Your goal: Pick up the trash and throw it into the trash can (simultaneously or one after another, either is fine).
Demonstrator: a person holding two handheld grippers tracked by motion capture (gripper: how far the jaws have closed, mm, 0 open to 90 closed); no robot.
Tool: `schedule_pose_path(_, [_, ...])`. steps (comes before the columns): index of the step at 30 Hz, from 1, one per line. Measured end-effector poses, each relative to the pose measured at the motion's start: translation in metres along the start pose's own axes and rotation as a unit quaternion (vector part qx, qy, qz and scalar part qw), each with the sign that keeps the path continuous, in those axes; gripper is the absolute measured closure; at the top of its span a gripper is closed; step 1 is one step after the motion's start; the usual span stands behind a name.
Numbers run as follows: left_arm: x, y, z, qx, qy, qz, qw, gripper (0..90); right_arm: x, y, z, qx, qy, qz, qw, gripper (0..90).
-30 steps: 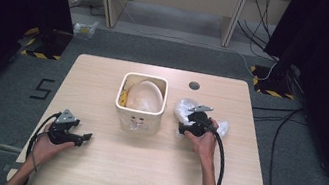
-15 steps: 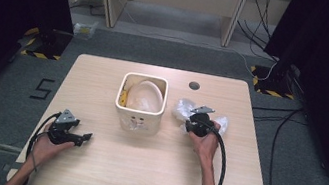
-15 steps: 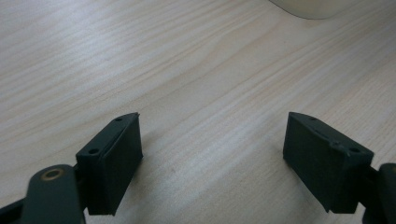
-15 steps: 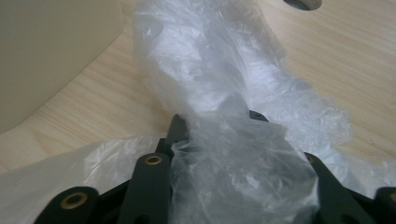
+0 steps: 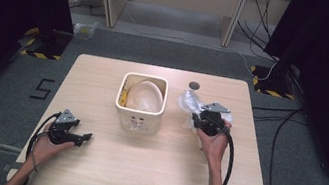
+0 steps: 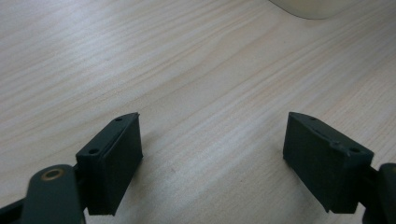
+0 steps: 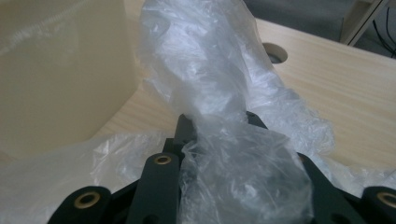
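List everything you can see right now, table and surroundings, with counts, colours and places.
Bin: one, cream, table centre, with a pale liner and something yellow inside.
Plastic bag: one, clear, crumpled, right of the bin, clamped in the right gripper.
Table: one, light wood, with a round hole near the far edge.
Left gripper: one, black, jaws open over bare table, near left.
Right gripper: one, black, shut on the bag.
Hands: two, entering from the near edge.

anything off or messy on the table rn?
Nothing spilled or damaged. The clear plastic bag lies crumpled on the table right of the cream bin, bunched up between the right tool's jaws. The bin stands upright. The left tool is open over bare wood.
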State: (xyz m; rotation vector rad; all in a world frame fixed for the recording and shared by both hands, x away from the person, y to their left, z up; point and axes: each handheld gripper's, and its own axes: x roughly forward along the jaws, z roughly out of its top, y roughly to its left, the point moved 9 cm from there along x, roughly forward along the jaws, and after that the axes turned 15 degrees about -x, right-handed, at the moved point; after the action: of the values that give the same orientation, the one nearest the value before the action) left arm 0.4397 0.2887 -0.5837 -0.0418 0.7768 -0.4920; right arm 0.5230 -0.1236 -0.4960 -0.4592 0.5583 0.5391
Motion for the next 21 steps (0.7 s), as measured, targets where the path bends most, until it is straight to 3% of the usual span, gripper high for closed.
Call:
schedule_pose_path(8, [0.0, 0.0, 0.0, 0.0, 0.0, 0.0, 1.0, 18.6, -0.019, -0.006, 0.019, 0.002, -0.026, 0.0, 0.9997, 71.0])
schedule_pose_path(21, [0.0, 0.0, 0.0, 0.0, 0.0, 0.0, 1.0, 18.6, -0.034, -0.009, 0.039, 0.0, -0.049, -0.005, 0.9988, 71.0])
